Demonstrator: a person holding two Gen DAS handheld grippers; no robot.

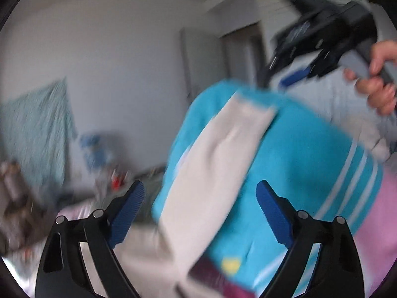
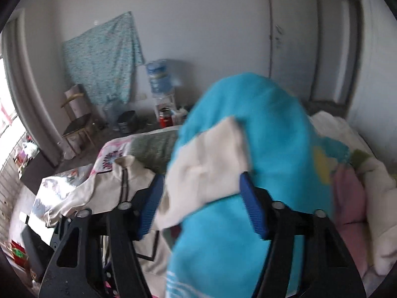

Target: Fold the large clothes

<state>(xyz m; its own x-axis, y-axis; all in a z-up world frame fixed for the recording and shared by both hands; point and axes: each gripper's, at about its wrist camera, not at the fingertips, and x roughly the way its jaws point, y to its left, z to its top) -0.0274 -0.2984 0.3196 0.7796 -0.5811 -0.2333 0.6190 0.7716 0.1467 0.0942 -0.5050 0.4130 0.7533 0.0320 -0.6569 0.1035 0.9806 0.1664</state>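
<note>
A turquoise garment with white stripes and a cream sleeve is up in the air, blurred. My left gripper is open; the cloth passes between its blue pads without being pinched. My right gripper, held by a hand, sits at the garment's top edge. In the right wrist view the turquoise garment and cream sleeve fill the gap of the right gripper and touch both pads.
A cream zip jacket lies on the bed at the left. Pink cloth and white bedding pile up at the right. Beyond the bed stand a chair and a water dispenser; a patterned cloth hangs on the wall.
</note>
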